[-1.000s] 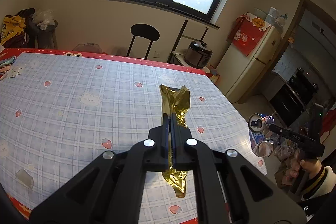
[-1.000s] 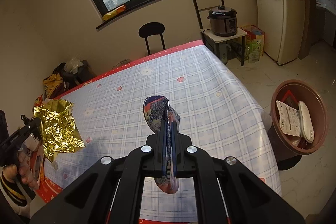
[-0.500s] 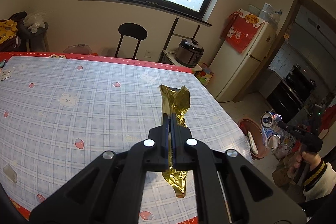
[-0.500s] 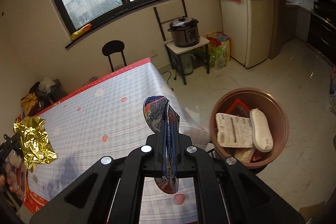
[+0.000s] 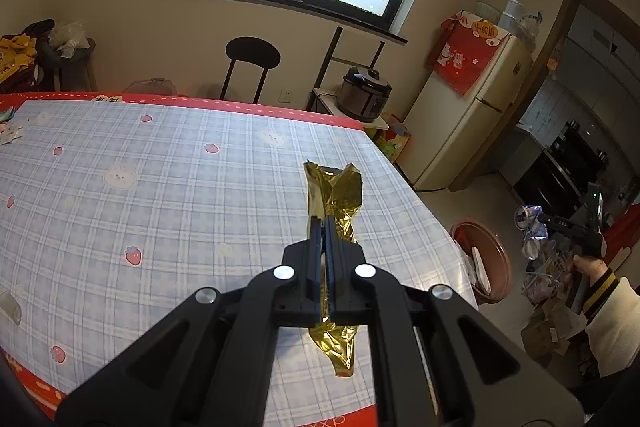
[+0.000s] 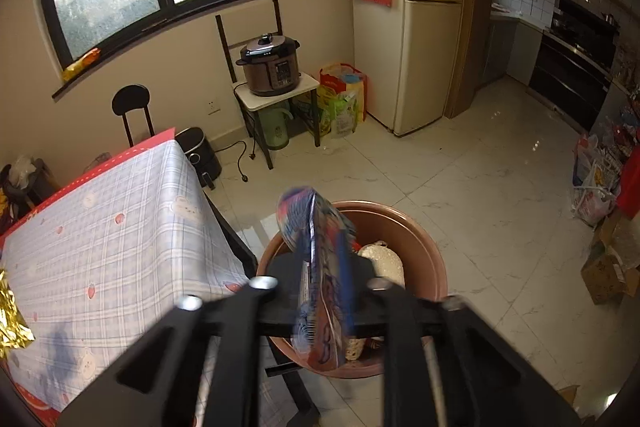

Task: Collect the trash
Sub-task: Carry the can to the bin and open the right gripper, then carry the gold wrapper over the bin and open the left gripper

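Right gripper (image 6: 324, 267) jaws just opened, blue snack bag (image 6: 320, 267) loose between them, best released squarely over the bin (image 6: 420, 239); gold wrapper (image 5: 334, 195) is clamped tight in left gripper (image 5: 323, 227).

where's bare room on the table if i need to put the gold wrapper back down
Most of the blue plaid tablecloth is bare, from the red border near the black stool to the near edge. Only the far left edge holds small scraps.

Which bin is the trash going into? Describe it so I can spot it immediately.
Find the table with the blue plaid strawberry cloth; the bin stands on the tiled floor just off its corner, fridge side. It is the round brown tub with trash already inside, under the right claw, unlike the black pot by the wall.
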Tool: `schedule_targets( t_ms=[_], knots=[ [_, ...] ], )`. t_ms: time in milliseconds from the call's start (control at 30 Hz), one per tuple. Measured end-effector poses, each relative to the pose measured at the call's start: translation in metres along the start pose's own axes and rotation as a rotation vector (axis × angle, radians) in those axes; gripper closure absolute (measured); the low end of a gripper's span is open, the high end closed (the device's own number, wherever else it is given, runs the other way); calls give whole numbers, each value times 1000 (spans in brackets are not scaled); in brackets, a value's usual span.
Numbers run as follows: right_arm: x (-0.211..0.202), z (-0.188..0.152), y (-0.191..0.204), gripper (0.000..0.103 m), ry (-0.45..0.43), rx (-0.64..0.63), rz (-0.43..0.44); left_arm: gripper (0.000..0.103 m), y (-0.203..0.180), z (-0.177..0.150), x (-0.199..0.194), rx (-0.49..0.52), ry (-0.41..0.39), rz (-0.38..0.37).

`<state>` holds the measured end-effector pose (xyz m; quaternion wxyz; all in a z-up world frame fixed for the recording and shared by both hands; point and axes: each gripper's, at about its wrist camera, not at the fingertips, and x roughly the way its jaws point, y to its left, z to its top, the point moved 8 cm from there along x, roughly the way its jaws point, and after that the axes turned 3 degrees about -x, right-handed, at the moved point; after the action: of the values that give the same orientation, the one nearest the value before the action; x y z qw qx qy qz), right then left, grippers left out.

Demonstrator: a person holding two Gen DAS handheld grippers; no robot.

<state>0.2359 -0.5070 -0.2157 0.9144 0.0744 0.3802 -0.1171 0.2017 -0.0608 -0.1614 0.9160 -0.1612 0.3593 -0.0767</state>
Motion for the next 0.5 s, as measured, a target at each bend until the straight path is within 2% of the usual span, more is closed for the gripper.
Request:
schedule_targets(
  t_ms=[67,100,167,233,300,500],
  knots=[
    [-6,6,1,40,-40,2,8,97,-3,0,0,8,3,2],
    [-8,8,3,39,-50,-6,12,97,-4,0,-1,12,3,2],
    [-11,9,6,29,-51,-9,19,97,-7,1,-1,18,3,0],
    [-18,8,11,14,-60,-6,29,97,-11,4,0,28,2,-8],
    [-25,6,15,5,-66,-9,24,97,-16,5,1,39,3,-17],
    [-47,4,21,5,-75,15,18,97,-36,12,10,84,17,-61]
  ],
)
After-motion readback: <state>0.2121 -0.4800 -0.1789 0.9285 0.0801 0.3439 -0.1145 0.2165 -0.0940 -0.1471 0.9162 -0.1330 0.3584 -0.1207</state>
